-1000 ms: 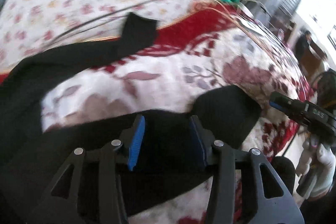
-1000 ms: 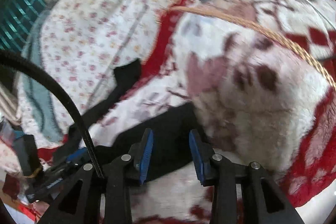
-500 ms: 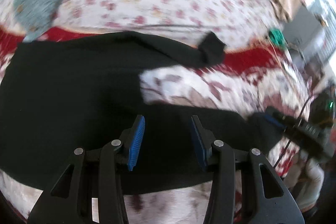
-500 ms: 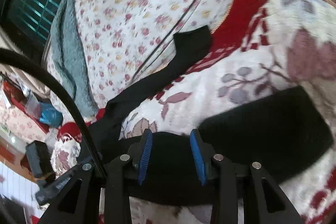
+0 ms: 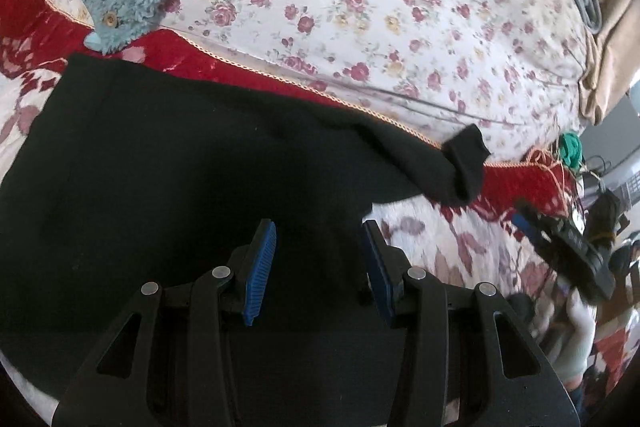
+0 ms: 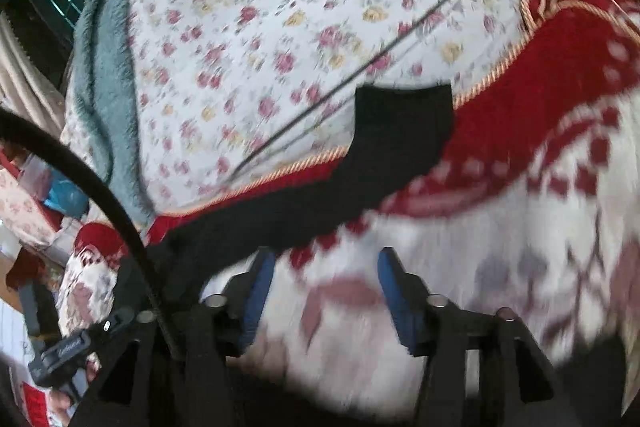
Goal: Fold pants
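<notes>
**Far leg runs off toward the cuff; right gripper is the nearer one**

The black pants (image 5: 168,163) lie flat on the red-and-white blanket (image 6: 520,227) on the bed, one leg stretching away to a cuff (image 6: 404,115) at the blanket's corded edge. The left gripper (image 5: 318,267) hangs spread over the wide body of the pants, pinching nothing. The right gripper (image 6: 326,291), whose jaws have just been opening, holds nothing, with bare blanket between them; that leg lies just ahead, running up to the right.
</notes>
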The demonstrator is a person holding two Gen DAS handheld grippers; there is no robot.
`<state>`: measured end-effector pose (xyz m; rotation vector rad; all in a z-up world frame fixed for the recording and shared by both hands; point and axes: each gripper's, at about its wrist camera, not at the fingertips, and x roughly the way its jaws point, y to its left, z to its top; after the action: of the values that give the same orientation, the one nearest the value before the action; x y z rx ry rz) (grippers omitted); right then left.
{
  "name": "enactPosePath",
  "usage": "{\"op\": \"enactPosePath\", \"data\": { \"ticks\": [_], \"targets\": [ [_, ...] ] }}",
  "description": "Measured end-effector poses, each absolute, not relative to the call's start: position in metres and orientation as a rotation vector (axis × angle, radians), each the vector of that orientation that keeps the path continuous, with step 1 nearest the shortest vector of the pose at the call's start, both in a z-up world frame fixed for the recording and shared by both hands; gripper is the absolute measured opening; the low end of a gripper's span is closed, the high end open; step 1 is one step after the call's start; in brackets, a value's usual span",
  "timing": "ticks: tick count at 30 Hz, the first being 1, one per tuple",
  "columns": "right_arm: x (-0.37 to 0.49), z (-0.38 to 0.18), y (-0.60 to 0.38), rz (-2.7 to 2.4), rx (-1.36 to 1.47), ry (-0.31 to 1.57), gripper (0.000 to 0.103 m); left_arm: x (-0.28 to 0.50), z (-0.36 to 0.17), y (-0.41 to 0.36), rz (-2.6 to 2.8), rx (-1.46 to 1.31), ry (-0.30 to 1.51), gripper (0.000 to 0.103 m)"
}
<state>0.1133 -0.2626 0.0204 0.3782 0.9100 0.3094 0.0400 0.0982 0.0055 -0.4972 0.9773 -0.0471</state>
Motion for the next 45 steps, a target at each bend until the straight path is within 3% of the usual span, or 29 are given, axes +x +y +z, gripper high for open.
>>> {"op": "enactPosePath", "data": {
  "ticks": [12, 22, 24, 29, 39, 42, 45],
  "targets": [
    [0.238, -0.001, -0.248, 0.202, 0.274, 0.882, 0.053, 0.104, -0.008, 0.105, -0.064, -0.566, 1.005, 0.044],
    [0.276, -0.031, -0.242, 0.143, 0.196, 0.895, 0.053, 0.125, -0.024, 0.11, -0.053, -0.628, 1.04, 0.044],
    [0.277, -0.034, -0.25, 0.161, 0.209, 0.888, 0.048, 0.128, -0.028, 0.113, -0.045, -0.657, 1.049, 0.044],
    [0.277, -0.041, -0.289, 0.225, 0.334, 0.894, 0.014, 0.138, -0.029, 0.116, -0.03, -0.723, 1.045, 0.044],
    [0.25, -0.025, -0.325, 0.32, 0.414, 0.826, 0.011, 0.141, -0.011, 0.112, -0.016, -0.764, 0.967, 0.045],
    [0.24, -0.02, -0.333, 0.328, 0.434, 0.813, 0.011, 0.142, -0.014, 0.114, 0.005, -0.779, 0.959, 0.061],
    [0.231, -0.016, -0.343, 0.333, 0.453, 0.804, 0.011, 0.153, -0.023, 0.114, 0.02, -0.796, 0.988, 0.061]
  ]
}}
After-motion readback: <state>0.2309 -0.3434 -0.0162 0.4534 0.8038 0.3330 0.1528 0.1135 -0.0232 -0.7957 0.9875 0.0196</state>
